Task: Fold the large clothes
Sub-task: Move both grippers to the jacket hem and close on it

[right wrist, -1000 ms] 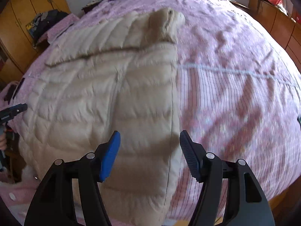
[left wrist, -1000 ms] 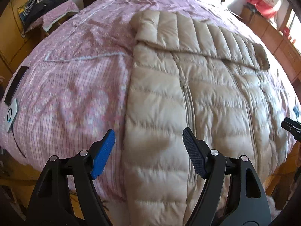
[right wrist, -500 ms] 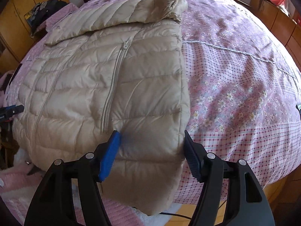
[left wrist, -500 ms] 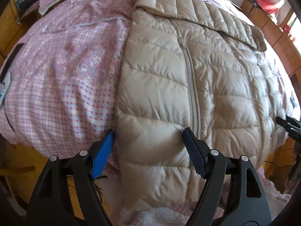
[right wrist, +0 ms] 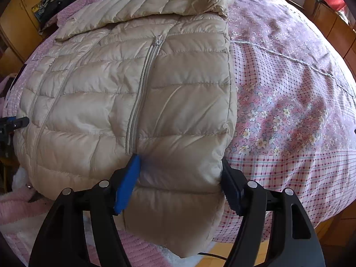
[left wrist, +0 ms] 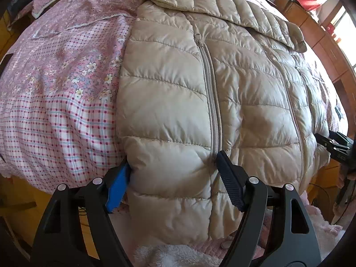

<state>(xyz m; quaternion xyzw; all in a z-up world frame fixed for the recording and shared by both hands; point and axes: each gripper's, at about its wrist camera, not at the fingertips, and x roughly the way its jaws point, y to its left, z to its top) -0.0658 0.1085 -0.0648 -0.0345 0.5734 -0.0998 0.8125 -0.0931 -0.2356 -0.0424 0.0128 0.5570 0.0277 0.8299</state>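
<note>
Beige quilted puffer jacket [left wrist: 200, 102] looks light, squashy, slick; grab hem corners: L gripper [left wrist: 175, 178] fingers apart astride hem, R gripper [right wrist: 180, 180] opening, hem between.

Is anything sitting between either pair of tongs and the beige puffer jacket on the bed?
Nothing visible. The left tongs straddle one bottom corner of the puffer jacket, open; the right tongs straddle the other corner, jaws opening. Only the floral bedspread lies beside it.
</note>
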